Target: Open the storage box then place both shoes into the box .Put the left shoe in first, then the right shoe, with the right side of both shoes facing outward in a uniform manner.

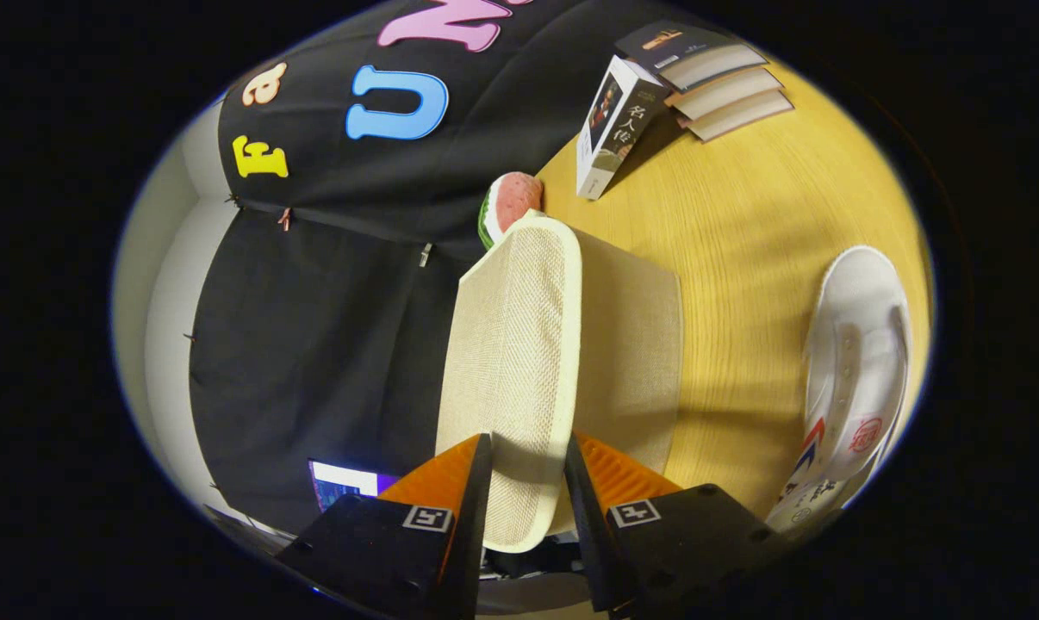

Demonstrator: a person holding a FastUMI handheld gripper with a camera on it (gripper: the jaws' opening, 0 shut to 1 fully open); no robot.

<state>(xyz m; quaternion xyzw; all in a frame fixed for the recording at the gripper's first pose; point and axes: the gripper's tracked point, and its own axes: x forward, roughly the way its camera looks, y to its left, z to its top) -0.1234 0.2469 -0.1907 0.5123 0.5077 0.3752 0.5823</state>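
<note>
Storage box (631, 344) on the wooden table (743, 215), its woven lid (511, 344) pinched between the gripper (526, 469) fingers. White shoe (855, 379) at three o'clock; books (709, 77) at one; watermelon toy (509, 202) beyond the lid.

The gripper (526, 469) holds the woven beige lid (511, 362) of the storage box (627, 344), both fingers pressing on the lid's edge, one on each side. Beyond the box lies a watermelon-slice toy (509, 205). On the wooden table (743, 250) a white shoe (855, 379) lies beside the box; farther off, books (709, 77) lean together.
</note>
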